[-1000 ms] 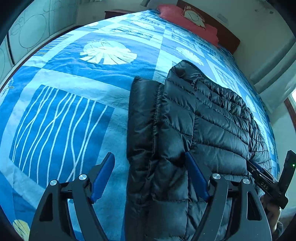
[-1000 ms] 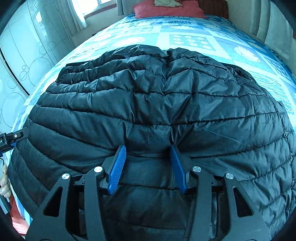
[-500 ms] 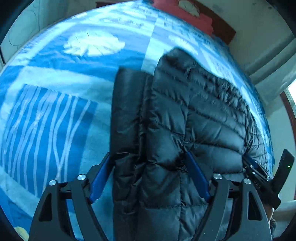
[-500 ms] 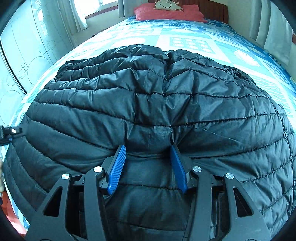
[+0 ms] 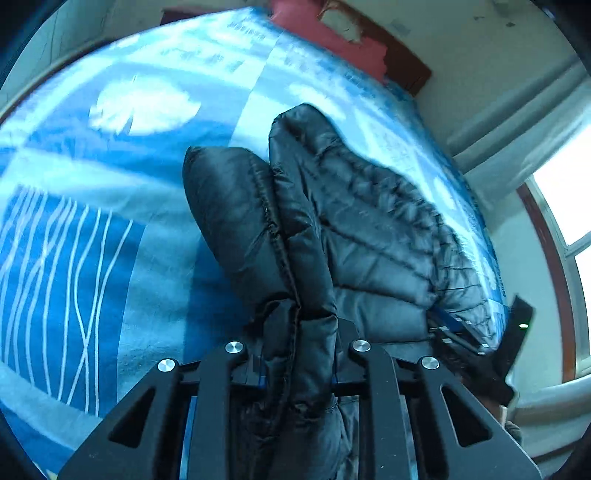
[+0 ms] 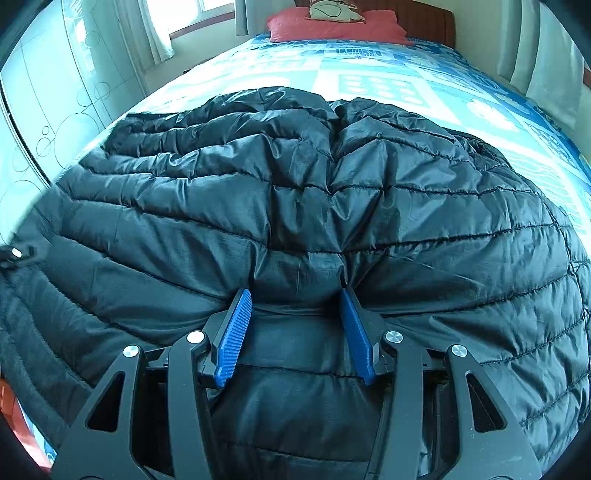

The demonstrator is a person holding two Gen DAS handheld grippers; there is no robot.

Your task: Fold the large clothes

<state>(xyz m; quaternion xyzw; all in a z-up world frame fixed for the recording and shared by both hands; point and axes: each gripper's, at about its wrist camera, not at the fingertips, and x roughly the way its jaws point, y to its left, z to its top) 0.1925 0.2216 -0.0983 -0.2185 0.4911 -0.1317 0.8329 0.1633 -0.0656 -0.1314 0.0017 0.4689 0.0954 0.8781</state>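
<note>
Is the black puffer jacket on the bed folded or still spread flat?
Partly folded: the jacket has its sleeve doubled alongside the body; no further fold shows.

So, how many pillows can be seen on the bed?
1: a red pillow at the head of the bed, beyond the black jacket. Others may be hidden.

Both grippers, left (image 5: 297, 363) and right (image 6: 295, 332), have black skeletal frames with triangular cutouts and round silver screws; the right carries ribbed blue pads (image 6: 234, 338).
</note>
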